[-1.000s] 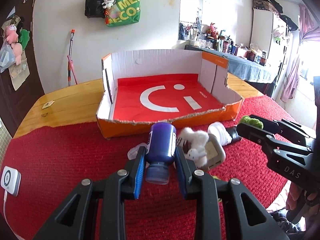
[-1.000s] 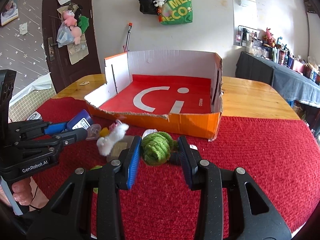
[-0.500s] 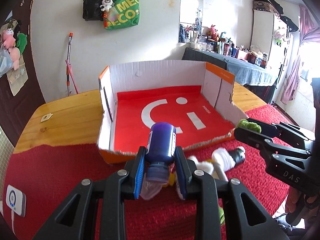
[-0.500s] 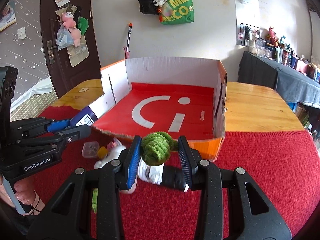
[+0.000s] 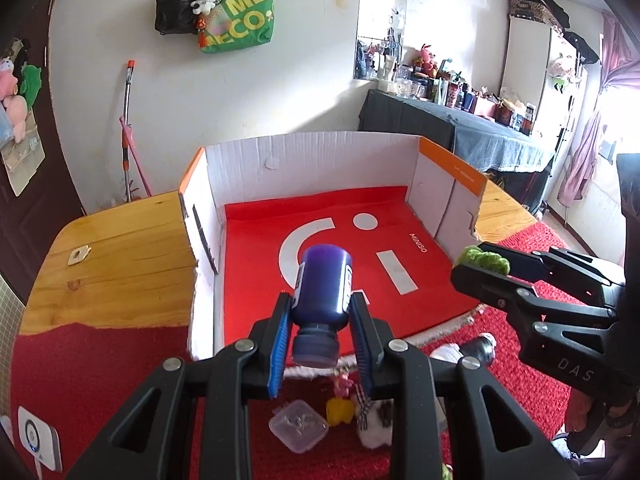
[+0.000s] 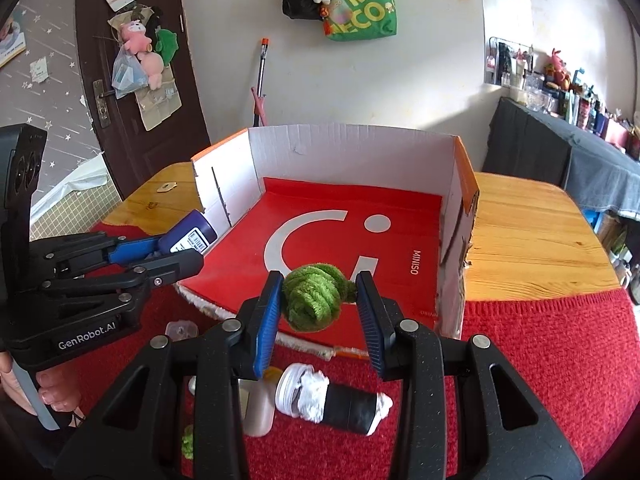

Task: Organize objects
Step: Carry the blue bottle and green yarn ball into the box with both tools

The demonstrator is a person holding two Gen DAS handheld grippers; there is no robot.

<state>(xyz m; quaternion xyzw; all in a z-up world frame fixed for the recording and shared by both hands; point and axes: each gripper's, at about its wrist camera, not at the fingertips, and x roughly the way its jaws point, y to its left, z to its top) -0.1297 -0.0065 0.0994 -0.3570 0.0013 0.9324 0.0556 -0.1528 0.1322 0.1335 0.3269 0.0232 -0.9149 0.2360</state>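
The round wooden table (image 5: 120,248), half covered by a red knitted cloth (image 6: 540,340), carries at its middle a shallow open cardboard box with white walls, orange outer edges and a red floor printed with a white smiling mark (image 5: 320,160); its near wall is torn low and ragged, which, judging by the task, makes it the tray into which the loose things go and gives an easy way in from six o'clock. In the left wrist view the left gripper (image 5: 322,330) is clamped on a dark blue plastic bottle with a blue screw cap (image 5: 322,292), cap toward the camera and base pointing to twelve o'clock over the box floor, held by its neck end so that the body can be laid down lengthwise. At three o'clock in that view the right gripper (image 5: 480,260) comes in from the side; in its own view its jaws pinch a fuzzy green ball of twisted pipe-cleaner material (image 6: 316,298), squeezed lightly as a soft thing allows, above the torn front edge. The box floor is bare, so both loads have room; the high side walls at nine and three o'clock are the edges to keep clear of. On the cloth at six o'clock lie a black tube wrapped in white cloth (image 6: 340,400) and a small clear plastic case (image 5: 298,426), not yet collected.
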